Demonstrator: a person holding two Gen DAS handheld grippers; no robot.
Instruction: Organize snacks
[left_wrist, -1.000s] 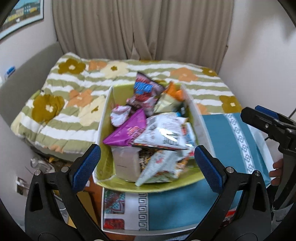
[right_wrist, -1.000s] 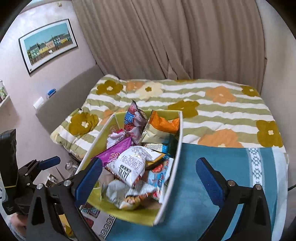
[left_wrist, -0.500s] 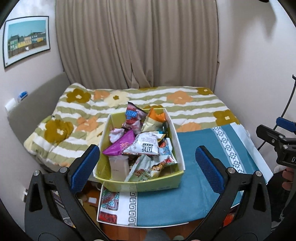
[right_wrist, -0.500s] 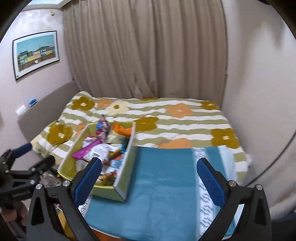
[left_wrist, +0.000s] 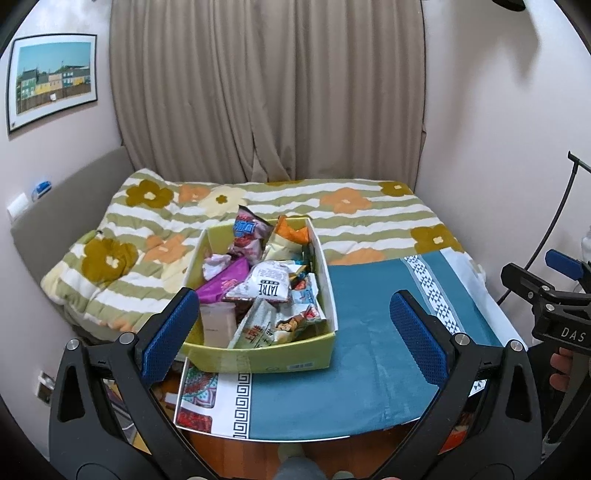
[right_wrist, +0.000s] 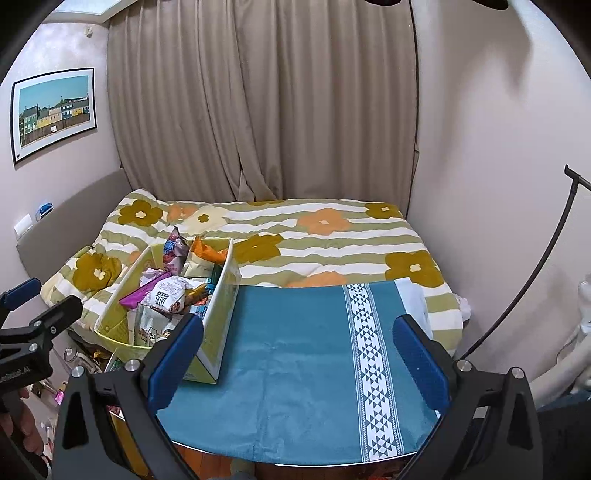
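Note:
A yellow-green cardboard box (left_wrist: 258, 360) full of snack bags stands on the left part of a small table with a teal cloth (left_wrist: 369, 369). On top lie a white bag (left_wrist: 264, 286), a purple bag (left_wrist: 221, 282) and an orange bag (left_wrist: 291, 230). The box also shows in the right wrist view (right_wrist: 221, 314). My left gripper (left_wrist: 291, 339) is open and empty, held back from the box's near side. My right gripper (right_wrist: 295, 358) is open and empty over the teal cloth (right_wrist: 314, 369), to the right of the box.
Behind the table is a bed with a striped flower quilt (left_wrist: 332, 210). Curtains (left_wrist: 266, 92) hang at the back. Walls close in left and right. A black cable (right_wrist: 535, 273) runs at the right. Clutter lies on the floor left of the table (right_wrist: 81, 358).
Both grippers have pulled back and up from the box, which now looks smaller and farther. The right gripper has also swung right, over the teal cloth. Both stay open.

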